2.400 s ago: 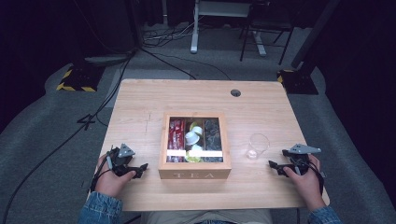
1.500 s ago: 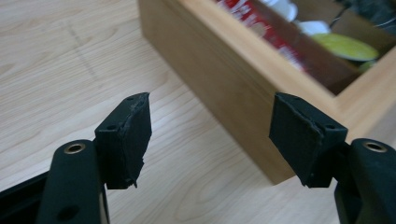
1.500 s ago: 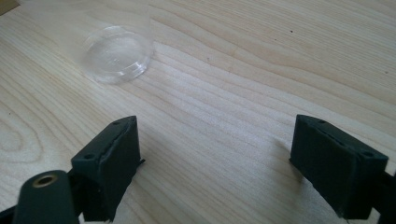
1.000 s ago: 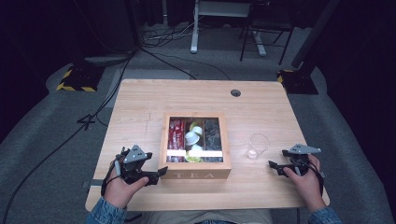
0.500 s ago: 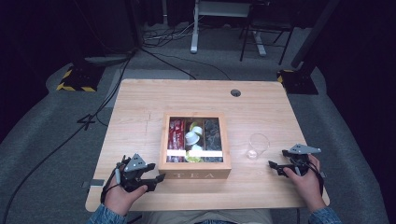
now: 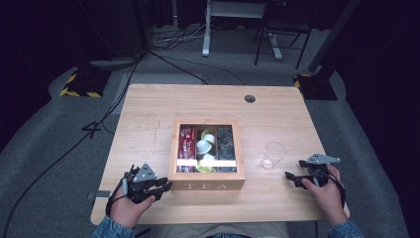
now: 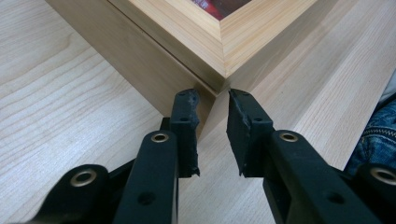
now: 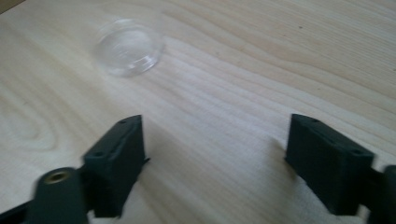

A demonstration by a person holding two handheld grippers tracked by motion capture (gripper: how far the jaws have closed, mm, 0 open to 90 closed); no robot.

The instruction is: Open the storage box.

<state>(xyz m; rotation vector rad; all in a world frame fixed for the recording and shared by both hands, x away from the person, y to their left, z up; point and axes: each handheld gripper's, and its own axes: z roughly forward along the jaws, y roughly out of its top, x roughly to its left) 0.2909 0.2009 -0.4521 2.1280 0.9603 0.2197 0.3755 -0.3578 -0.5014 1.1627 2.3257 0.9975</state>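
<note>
A wooden box marked TEA [image 6: 207, 186] stands at the table's middle front, lid off, with sachets and capsules inside. My left gripper [image 6: 166, 187] points at its front left corner [image 7: 219, 42]. Its jaws have just been closing and stand a narrow gap apart with nothing between them, tips just short of the corner. A clear glass [image 6: 273, 154] stands right of the box. My right gripper [image 6: 289, 177] rests near the table's right front, jaws wide and just closing a little, with bare wood between them. In the right gripper view the glass [image 8: 129, 46] lies ahead and left of the gripper [image 8: 215, 130].
The wooden table [image 6: 148, 129] has a round cable hole [image 6: 249, 98] at the back. Cables, a yellow-black floor plate [image 6: 79, 84] and desk legs stand on the grey carpet beyond. The person's jeans [image 7: 378, 135] show past the near table edge.
My left hand has moved right along the table's front to the box's front left corner, and its jaws have narrowed. The right hand has stayed put.
</note>
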